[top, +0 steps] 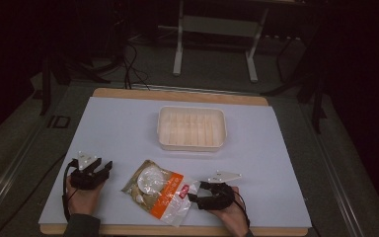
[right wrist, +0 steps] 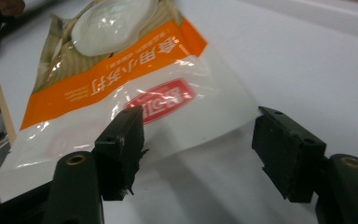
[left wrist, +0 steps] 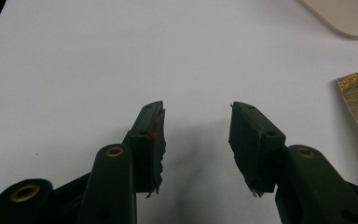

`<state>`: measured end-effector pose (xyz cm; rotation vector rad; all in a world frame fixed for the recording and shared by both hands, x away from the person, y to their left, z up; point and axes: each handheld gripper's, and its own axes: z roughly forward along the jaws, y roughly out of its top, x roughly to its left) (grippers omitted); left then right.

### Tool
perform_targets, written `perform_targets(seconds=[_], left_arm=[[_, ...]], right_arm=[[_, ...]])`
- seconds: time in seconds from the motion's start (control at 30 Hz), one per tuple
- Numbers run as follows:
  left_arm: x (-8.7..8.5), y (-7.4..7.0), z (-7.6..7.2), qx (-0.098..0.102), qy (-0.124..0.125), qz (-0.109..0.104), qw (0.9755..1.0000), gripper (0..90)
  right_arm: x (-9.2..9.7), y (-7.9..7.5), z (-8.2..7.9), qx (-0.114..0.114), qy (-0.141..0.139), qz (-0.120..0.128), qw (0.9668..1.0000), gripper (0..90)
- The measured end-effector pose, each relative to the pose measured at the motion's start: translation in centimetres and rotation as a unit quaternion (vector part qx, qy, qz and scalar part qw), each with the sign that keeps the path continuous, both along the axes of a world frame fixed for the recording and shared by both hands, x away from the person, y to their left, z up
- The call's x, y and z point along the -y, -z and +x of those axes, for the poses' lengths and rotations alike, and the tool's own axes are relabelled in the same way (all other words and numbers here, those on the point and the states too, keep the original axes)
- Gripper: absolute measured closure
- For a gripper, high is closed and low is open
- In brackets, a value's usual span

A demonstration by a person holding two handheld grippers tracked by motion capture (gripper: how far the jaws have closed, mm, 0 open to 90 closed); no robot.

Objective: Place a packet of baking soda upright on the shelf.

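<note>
Your right gripper [right wrist: 198, 140] stands wide open, its jaws flanking the clear end of the bag [right wrist: 121, 79] without pressing it; an orange band carries Chinese characters above a red logo. The bag lies flat on the surface [top: 276, 163] between your hands. Your left gripper [left wrist: 196, 135] rests released, empty.

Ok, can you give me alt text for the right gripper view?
The right claw is open, its two black jaws either side of the clear end of an orange-and-white snack bag lying on the white table. Neither jaw visibly presses on it.
</note>
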<state>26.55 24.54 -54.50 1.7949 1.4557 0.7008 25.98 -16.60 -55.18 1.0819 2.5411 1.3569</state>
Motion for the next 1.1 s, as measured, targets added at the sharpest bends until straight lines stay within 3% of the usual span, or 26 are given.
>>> perform_targets(seconds=[0.4, 0.57, 0.83, 0.9, 1.1], left_arm=[[0.0, 0.0, 0.0, 0.000, -0.001, 0.000, 1.0000, 54.9], [0.0, 0.0, 0.0, 0.000, 0.000, 0.002, 1.0000, 54.9], [0.0, 0.0, 0.0, 0.001, 0.000, 0.001, 1.0000, 54.7], [0.0, 0.0, 0.0, 0.001, 0.000, 0.001, 1.0000, 54.7], [0.0, 0.0, 0.0, 0.001, 0.000, 0.001, 1.0000, 54.6]], right_arm=[[-1.1, 0.2, -0.5, -0.020, -0.026, 0.017, 0.9993, 38.0], [-1.7, 0.3, -0.7, -0.036, -0.035, 0.036, 0.9981, 38.4], [-3.1, 0.4, -0.9, -0.047, -0.039, 0.040, 0.9973, 39.2], [-3.3, 0.4, -0.9, -0.049, -0.037, 0.041, 0.9973, 42.1], [-3.6, 0.5, -1.0, -0.067, -0.042, 0.048, 0.9957, 62.5]])
